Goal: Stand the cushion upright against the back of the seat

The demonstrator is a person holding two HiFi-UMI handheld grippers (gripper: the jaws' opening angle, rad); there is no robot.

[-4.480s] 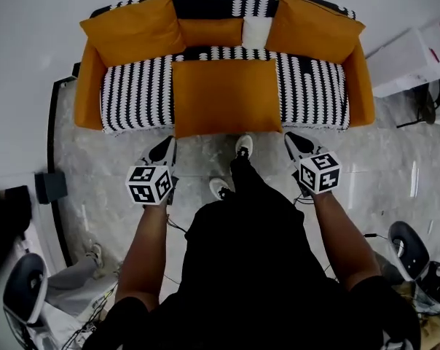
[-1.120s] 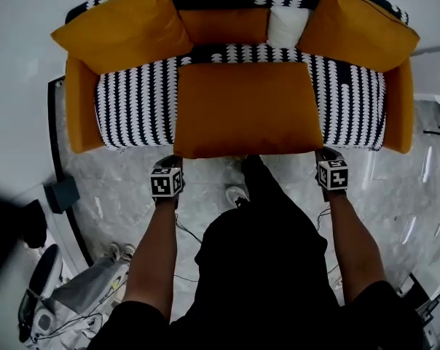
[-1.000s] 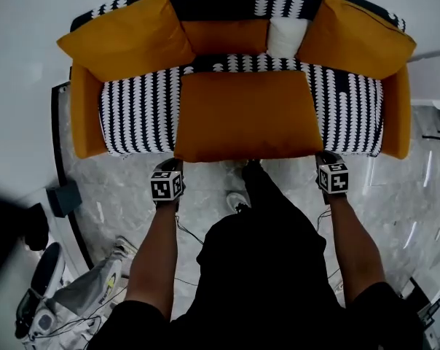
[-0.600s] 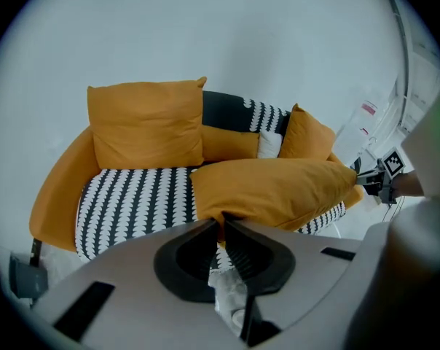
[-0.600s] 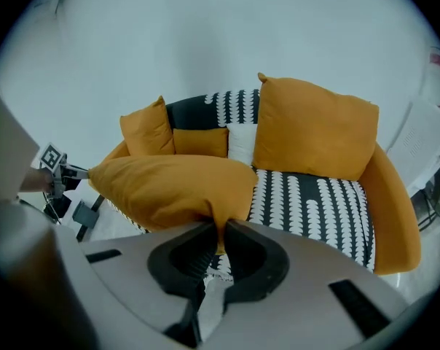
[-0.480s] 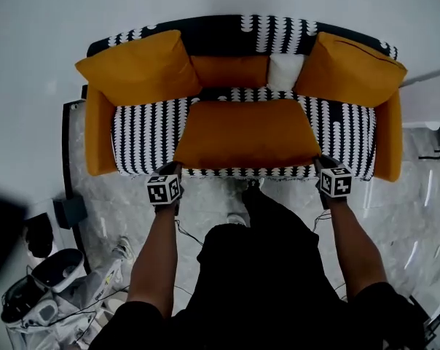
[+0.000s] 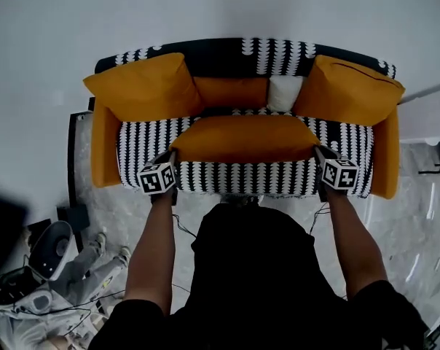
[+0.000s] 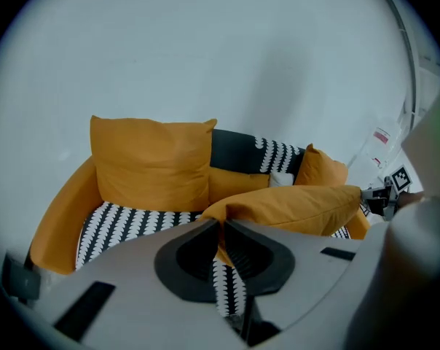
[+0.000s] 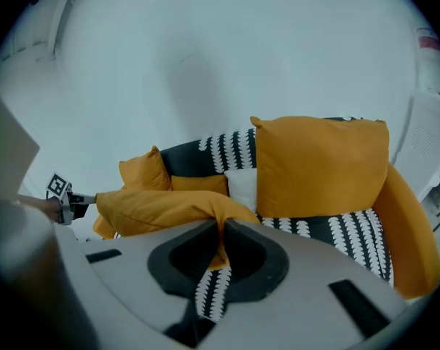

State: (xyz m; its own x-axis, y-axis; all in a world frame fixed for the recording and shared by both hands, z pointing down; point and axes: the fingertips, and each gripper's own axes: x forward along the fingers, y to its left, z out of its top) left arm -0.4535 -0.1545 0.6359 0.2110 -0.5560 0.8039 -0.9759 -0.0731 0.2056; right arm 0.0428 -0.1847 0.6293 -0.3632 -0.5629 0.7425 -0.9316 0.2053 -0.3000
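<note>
The sofa (image 7: 242,177) was soft fabric, black-and-white stripes with orange arms. The plump, rectangular orange cushion (image 7: 242,138) hung over the seat, its near corners pinched tight in the left gripper (image 7: 170,156) and right gripper (image 7: 318,152).

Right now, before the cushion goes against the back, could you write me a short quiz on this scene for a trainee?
1. True or false: the large orange cushion lies flat on the sofa seat, untouched.
2. The left hand-held gripper is shut on: A) a corner of that cushion, B) a blanket, C) nothing.
3. Apart from the held one, how many cushions rest against the sofa back?
Key: 1 false; 2 A; 3 four.
</note>
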